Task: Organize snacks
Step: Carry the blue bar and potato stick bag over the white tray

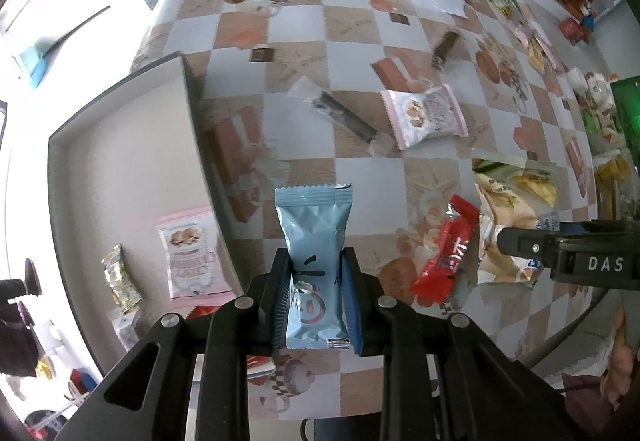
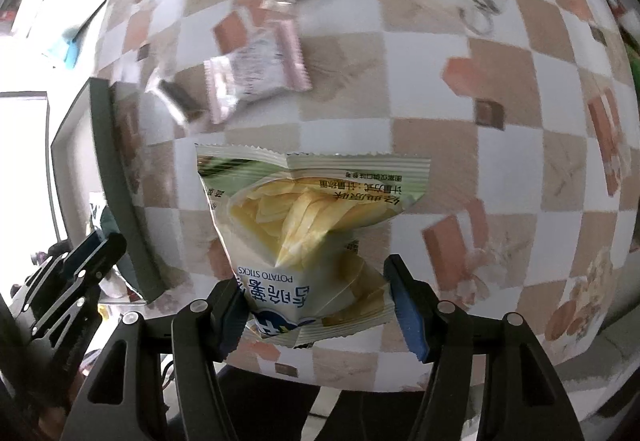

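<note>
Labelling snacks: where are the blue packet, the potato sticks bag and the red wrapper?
blue packet (image 1: 314, 225): left wrist view, upper body.
potato sticks bag (image 2: 304, 217): right wrist view, middle.
red wrapper (image 1: 450, 249): left wrist view, middle.

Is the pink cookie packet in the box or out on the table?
One pink cookie packet is in the box, lying flat on its floor. Another pink packet lies out on the checkered table.

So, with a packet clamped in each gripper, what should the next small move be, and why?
Probably carry the light blue packet, pinched in the left gripper, sideways over the grey tray and release it. The tray already holds snack packets and sits right beside that gripper. The right gripper, clamping the potato sticks bag, could follow.
</note>
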A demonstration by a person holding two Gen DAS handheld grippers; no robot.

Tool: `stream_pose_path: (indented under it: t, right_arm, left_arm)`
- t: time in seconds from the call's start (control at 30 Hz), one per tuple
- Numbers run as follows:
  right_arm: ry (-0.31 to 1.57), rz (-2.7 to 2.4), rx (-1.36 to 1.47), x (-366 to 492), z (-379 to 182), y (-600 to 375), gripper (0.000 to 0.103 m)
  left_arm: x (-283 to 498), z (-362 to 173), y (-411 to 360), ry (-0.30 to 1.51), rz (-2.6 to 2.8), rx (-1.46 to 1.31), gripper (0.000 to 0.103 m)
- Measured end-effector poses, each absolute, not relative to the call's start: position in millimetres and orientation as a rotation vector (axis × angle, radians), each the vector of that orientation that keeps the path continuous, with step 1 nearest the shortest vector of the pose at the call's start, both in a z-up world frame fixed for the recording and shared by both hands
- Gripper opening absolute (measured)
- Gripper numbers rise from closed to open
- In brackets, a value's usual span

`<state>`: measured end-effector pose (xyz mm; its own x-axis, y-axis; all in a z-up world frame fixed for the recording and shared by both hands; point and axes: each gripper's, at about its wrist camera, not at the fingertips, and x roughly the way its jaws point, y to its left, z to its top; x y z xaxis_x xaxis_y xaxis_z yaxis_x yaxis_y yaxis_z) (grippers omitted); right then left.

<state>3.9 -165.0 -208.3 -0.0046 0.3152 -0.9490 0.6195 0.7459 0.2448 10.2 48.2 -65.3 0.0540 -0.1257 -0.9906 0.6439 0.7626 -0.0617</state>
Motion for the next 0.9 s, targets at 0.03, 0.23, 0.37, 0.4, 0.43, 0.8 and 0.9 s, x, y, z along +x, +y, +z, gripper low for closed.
stream_pose_path:
  t: [0.03, 0.23, 0.37, 0.4, 0.43, 0.8, 0.9]
  right_arm:
    - [1.604, -0.271, 0.760, 8, -206, -161, 0.065]
    - [1.605, -0.212, 0.705, 30, -195, -142, 0.065]
    - [1.607, -0.176, 0.677, 44, -190, -129, 0.065]
    - [1.608, -0.167, 0.670, 47, -189, -126, 0.065]
    - [1.609, -0.157, 0.664, 50, -188, -124, 0.065]
    - [1.624, -0.068, 0.596, 83, -185, -84, 0.065]
    - [1.629, -0.043, 0.567, 93, -183, -72, 0.065]
  left_arm:
    - [12, -64, 53, 1.403, -0.608, 0.450, 0.027]
    - [26, -63, 73, 1.403, -0.564, 0.418, 0.027]
    - [33, -62, 90, 1.406, -0.528, 0.392, 0.027]
    - [35, -63, 94, 1.408, -0.518, 0.385, 0.027]
    - [37, -64, 98, 1.410, -0.510, 0.377, 0.027]
    - [56, -68, 140, 1.422, -0.412, 0.297, 0.027]
    - [60, -71, 157, 1.430, -0.364, 0.260, 0.027]
